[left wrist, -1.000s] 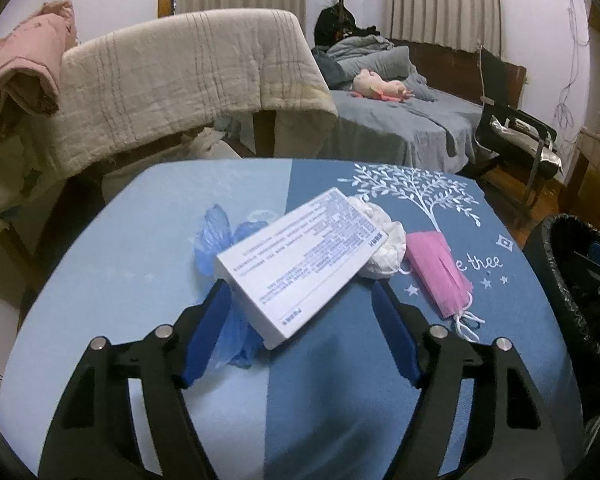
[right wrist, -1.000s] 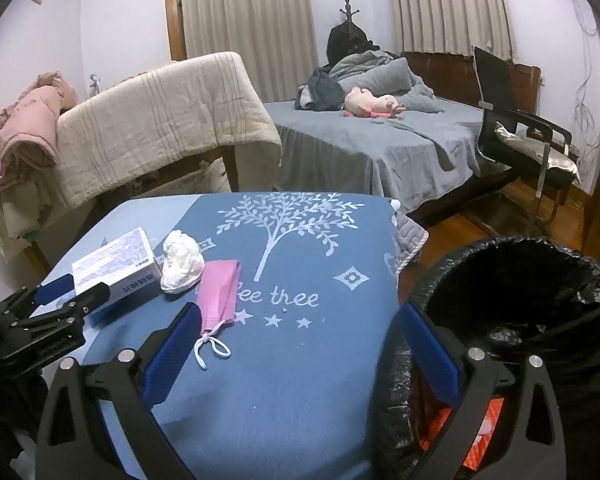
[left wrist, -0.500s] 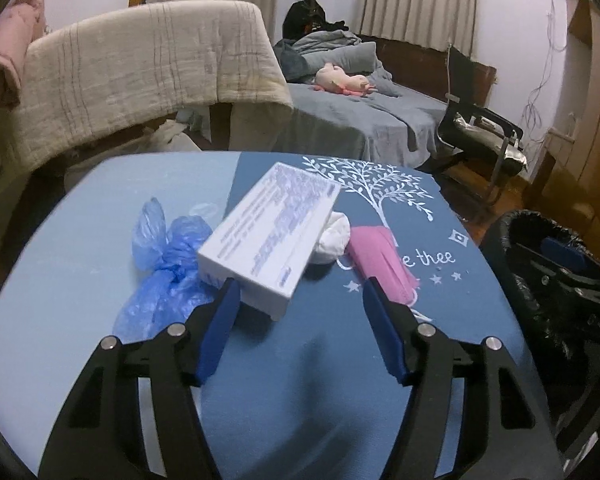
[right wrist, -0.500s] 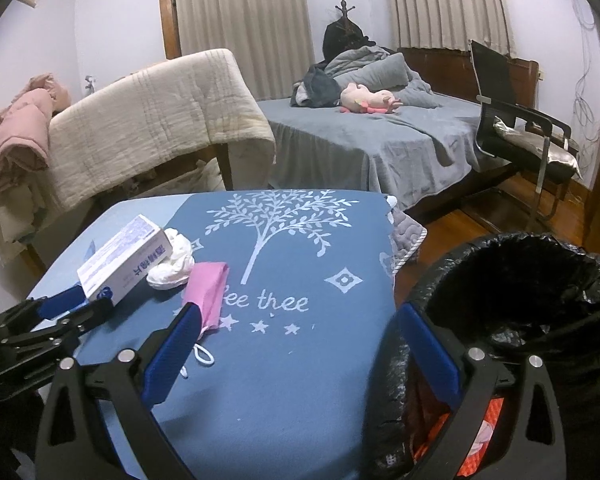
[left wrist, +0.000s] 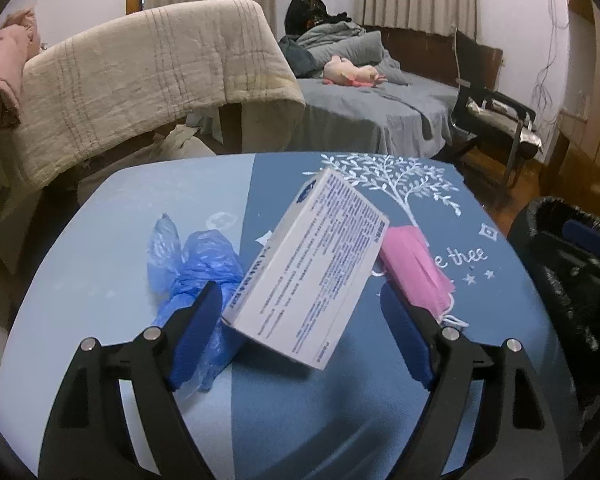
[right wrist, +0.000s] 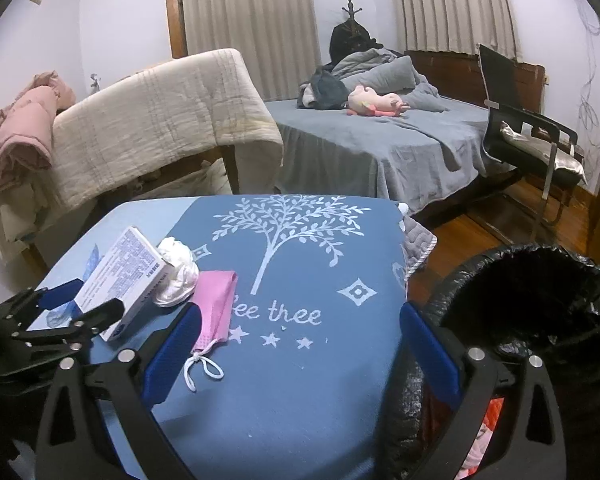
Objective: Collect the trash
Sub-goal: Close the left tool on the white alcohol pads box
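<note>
A white printed box (left wrist: 312, 268) stands tilted between the jaws of my left gripper (left wrist: 300, 304), its far end propped on a white crumpled wad (right wrist: 178, 272). The jaws are opening: the left pad is at the box's edge and the right pad stands apart from it. A blue plastic bag (left wrist: 196, 264) lies under the left finger. A pink face mask (left wrist: 414, 268) lies right of the box. My right gripper (right wrist: 296, 344) hangs open over the table's near right edge, holding nothing, beside the black-lined trash bin (right wrist: 540, 300).
The blue tree-print tablecloth (right wrist: 300, 400) covers the table. Behind it stand a chair draped with a beige quilt (right wrist: 160, 120), a grey bed (right wrist: 360, 140) and a black chair (right wrist: 520, 132). Red and pink trash shows inside the bin.
The left jaws narrowed around the box, then spread wider. The box has turned and tipped up onto the wad. The right gripper has stayed in place.
</note>
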`<action>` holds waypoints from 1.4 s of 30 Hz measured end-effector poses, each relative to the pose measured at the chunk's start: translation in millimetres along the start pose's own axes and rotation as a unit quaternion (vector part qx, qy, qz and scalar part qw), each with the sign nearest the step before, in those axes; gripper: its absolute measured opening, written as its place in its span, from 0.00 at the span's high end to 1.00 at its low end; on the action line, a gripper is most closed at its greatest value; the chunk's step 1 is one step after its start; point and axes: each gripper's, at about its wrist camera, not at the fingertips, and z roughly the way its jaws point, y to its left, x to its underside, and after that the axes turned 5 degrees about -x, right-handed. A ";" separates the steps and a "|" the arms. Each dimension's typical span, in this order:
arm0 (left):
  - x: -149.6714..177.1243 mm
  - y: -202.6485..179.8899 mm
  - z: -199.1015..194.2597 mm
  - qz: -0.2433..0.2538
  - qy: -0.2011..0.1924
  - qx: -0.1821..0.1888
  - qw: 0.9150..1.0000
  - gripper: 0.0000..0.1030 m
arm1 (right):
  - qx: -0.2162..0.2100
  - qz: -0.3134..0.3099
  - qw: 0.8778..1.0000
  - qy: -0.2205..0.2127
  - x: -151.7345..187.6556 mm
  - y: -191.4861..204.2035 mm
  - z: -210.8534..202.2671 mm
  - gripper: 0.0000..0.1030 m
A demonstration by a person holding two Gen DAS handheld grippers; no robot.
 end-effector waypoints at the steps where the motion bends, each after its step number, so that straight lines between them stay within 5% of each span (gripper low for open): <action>1: 0.5 -1.2 3.0 0.001 0.004 0.000 1.000 0.23 | 0.000 0.000 1.000 0.001 0.2 -0.3 0.5 0.05; 10: 15.3 -12.2 2.3 -0.011 0.043 0.051 0.998 0.24 | 0.002 0.006 1.000 0.003 3.4 -3.9 2.6 0.05; 21: 4.2 -11.2 13.6 -0.016 0.043 0.013 0.999 0.21 | 0.004 0.010 1.000 0.003 4.9 -9.3 2.6 0.05; 31: 1.5 -16.3 15.9 -0.027 0.049 0.060 0.997 0.27 | 0.004 0.009 1.000 0.005 5.7 -10.0 4.9 0.05; 42: -8.7 -6.9 12.4 -0.046 0.049 0.014 0.998 0.17 | 0.006 0.015 1.000 0.003 6.3 -13.3 5.2 0.05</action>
